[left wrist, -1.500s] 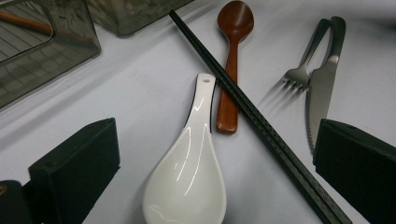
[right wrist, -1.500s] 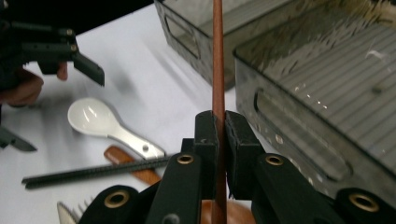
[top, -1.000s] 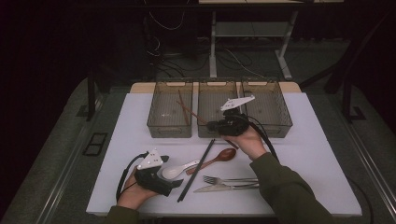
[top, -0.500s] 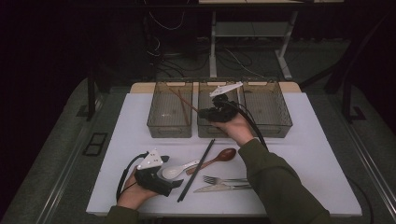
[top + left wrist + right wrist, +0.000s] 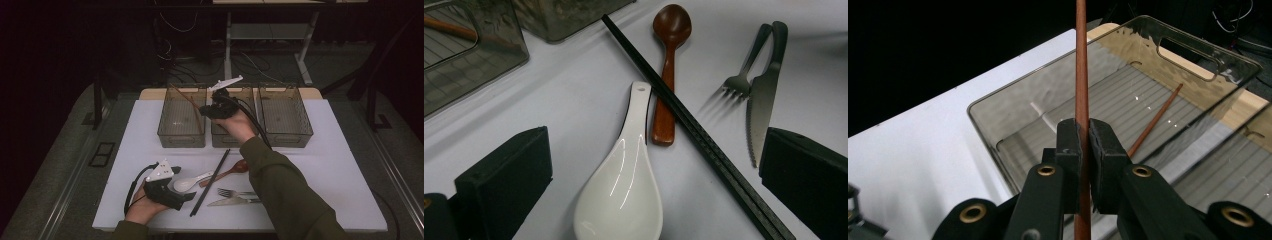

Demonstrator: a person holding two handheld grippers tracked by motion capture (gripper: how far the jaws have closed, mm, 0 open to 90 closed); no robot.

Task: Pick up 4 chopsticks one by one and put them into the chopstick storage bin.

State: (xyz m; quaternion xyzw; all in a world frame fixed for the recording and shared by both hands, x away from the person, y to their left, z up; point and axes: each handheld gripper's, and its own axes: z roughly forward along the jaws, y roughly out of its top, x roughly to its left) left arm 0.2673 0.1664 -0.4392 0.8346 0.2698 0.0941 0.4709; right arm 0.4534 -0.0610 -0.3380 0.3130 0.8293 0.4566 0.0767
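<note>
R gripper (image 5: 1083, 137) clamped on brown chopstick (image 5: 1081, 60), long axis upright, above left bin (image 5: 181, 131) holding its mate.

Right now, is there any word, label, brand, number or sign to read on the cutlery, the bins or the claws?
None: no readable text in any view.
The knife, fork, white spoon, wooden spoon and black chopstick are plain.
The clear bins and the right claw, shut on a wooden chopstick, carry no markings.

Glossy white ceramic spoon (image 5: 621, 190); matt wooden chopstick (image 5: 1081, 75); clear plastic bin (image 5: 998, 125).
</note>
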